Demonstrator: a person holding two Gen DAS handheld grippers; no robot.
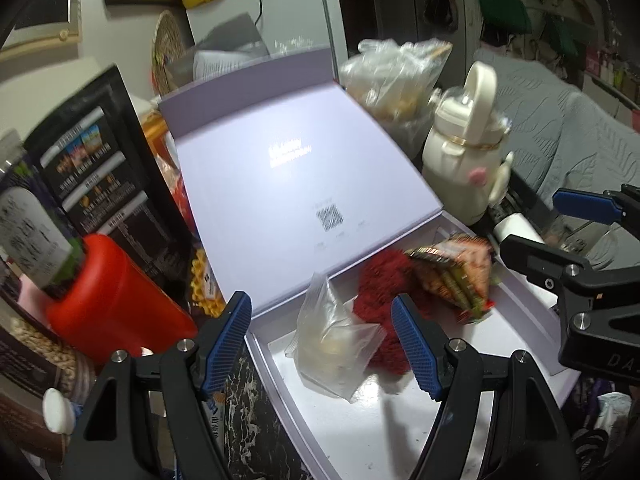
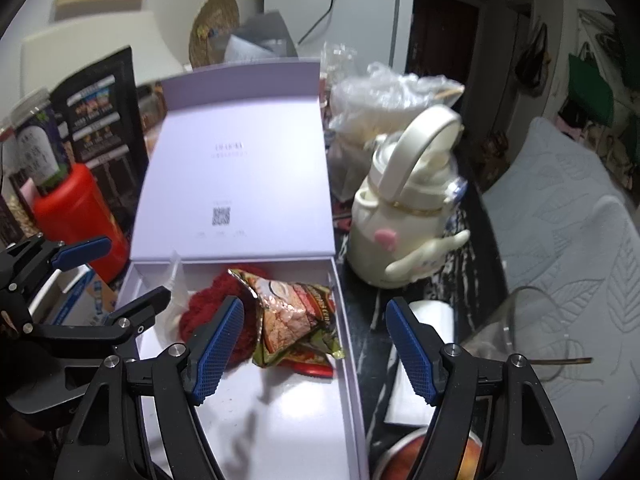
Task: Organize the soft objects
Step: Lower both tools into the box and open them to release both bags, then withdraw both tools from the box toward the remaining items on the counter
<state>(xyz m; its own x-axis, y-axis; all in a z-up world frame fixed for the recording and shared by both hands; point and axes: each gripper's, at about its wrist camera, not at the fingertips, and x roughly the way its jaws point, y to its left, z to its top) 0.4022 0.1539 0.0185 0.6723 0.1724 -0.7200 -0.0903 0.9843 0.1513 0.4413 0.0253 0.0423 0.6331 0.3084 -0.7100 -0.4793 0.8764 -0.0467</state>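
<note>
Cluttered around a dark marbled counter [image 2: 472, 280], jars and bags are crowding an open lilac box [image 1: 460, 408] whose lid is leaning back. Left gripper [image 1: 322, 346] is hovering over the box's near corner, jaws spread wide and holding nothing; a clear plastic bag [image 1: 332, 344] is lying just ahead between its fingers, touching a red knitted piece [image 1: 380, 292] beyond. Right gripper [image 2: 314, 346] is also gaping wide and empty, with a crumpled snack packet [image 2: 292, 320] lying just ahead of its left finger, resting partly on the red knit. A cream kettle-shaped bottle [image 2: 404, 216] is standing beyond its right finger.
</note>
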